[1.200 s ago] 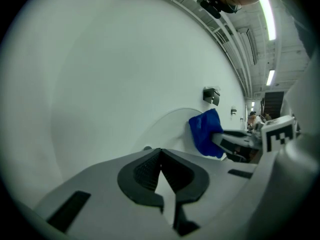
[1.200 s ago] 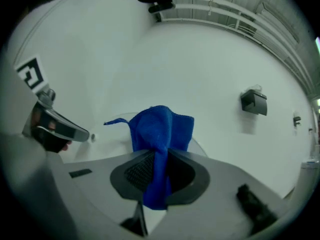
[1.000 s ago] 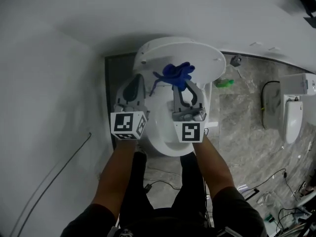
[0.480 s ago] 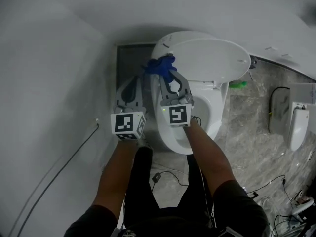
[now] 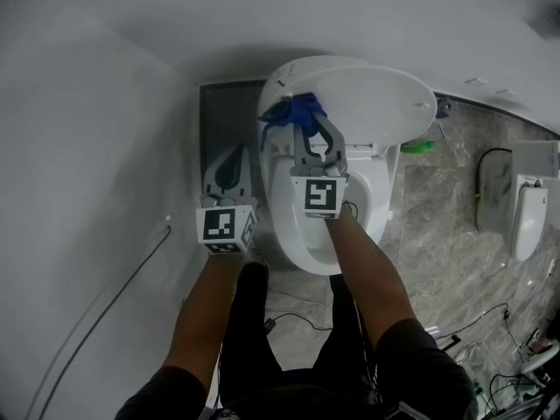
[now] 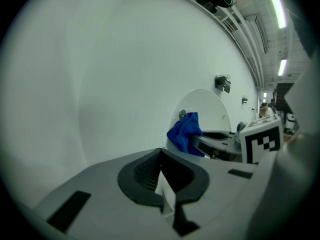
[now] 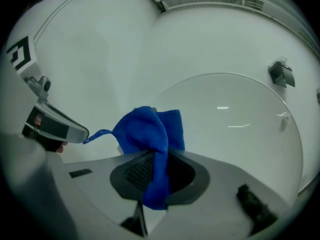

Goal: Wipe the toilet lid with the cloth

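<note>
The white toilet lid (image 5: 376, 103) stands raised over the bowl (image 5: 302, 234). My right gripper (image 5: 306, 131) is shut on a bunched blue cloth (image 5: 296, 112), which sits against the lid's left part. In the right gripper view the cloth (image 7: 147, 131) hangs out of the closed jaws, with the lid (image 7: 235, 129) right behind it. My left gripper (image 5: 229, 171) is left of the bowl, shut and empty. From the left gripper view I see the cloth (image 6: 185, 134) and the lid (image 6: 207, 109) ahead to the right.
A white wall runs along the left and back. A dark floor strip (image 5: 223, 112) lies between wall and toilet. A green object (image 5: 418, 147) lies right of the toilet, another white fixture (image 5: 523, 208) stands far right, and cables (image 5: 289, 318) trail on the marble floor.
The right gripper has carried the cloth from the middle of the lid to its left part. The left gripper has sunk and drawn back beside the bowl.
</note>
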Motion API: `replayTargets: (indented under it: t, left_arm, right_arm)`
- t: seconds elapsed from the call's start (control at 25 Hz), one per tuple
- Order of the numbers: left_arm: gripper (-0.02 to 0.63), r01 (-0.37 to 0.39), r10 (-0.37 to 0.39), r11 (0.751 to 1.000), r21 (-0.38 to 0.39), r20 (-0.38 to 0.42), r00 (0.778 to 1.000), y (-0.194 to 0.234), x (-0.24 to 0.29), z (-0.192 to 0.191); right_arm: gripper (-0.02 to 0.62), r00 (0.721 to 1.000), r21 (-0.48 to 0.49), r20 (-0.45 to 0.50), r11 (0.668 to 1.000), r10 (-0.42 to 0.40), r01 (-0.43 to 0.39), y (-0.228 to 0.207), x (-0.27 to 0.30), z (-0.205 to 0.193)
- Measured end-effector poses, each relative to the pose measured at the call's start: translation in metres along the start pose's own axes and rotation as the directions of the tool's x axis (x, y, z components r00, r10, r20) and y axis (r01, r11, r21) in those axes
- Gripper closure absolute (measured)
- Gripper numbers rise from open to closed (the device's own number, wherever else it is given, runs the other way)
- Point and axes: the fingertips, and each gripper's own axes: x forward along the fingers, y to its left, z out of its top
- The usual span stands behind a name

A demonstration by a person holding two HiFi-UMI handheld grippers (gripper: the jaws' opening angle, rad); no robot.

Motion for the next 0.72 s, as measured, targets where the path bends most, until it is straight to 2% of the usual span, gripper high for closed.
replayTargets:
  t: [0.24,0.56,0.72]
  left_arm:
    - [0.595,0.043,-0.043,0.998,0.051,-0.004,0.999,-0.033,0.021,0.004]
    - [0.595,0.085,-0.086,0.996,0.040,0.014,0.996,-0.081,0.053,0.004]
    - [0.595,0.114,-0.114,0.993,0.038,0.008,0.993,-0.104,0.061,0.000]
  right_arm:
    - [0.534,0.998,0.007,0.000,0.998,-0.057,0.057,-0.053,-0.018,-0.008]
    - [0.534,0.989,-0.022,-0.020,0.989,-0.149,0.149,-0.123,-0.044,-0.027]
    - [0.534,0.974,0.002,-0.014,0.974,-0.225,0.225,-0.161,-0.063,-0.039]
